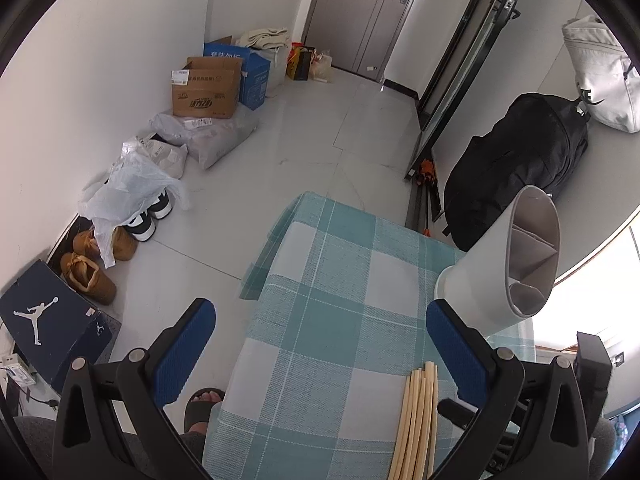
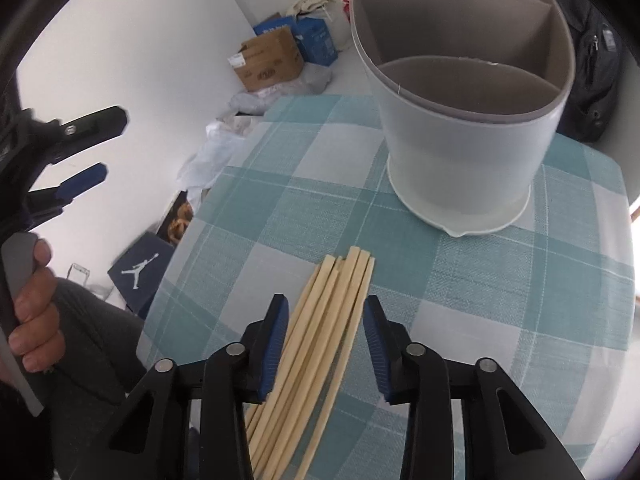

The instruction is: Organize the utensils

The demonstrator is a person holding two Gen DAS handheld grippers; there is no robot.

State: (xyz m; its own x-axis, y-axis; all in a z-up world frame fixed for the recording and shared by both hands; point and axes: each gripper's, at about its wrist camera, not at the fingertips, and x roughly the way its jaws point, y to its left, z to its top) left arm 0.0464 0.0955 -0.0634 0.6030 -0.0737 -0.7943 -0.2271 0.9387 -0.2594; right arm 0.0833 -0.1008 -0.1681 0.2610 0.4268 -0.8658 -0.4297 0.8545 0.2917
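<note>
right gripper (image 2: 326, 340): straddled the chopsticks (image 2: 316, 344), pads not yet pressing
left gripper (image 1: 320, 356): spread wide, empty
chopsticks: all lay flat on the checked surface (image 2: 480, 300)
holder (image 2: 464, 92): upright beyond, compartments empty
progress: nothing sorted yet

Home room: shoes (image 1: 96, 264), cardboard boxes (image 1: 204, 88), bags by door (image 1: 372, 12), checked tablecloth (image 1: 320, 320).

Right tool (image 2: 326, 334) astride chopsticks (image 2: 320, 332) near divided holder (image 2: 460, 120)
</note>
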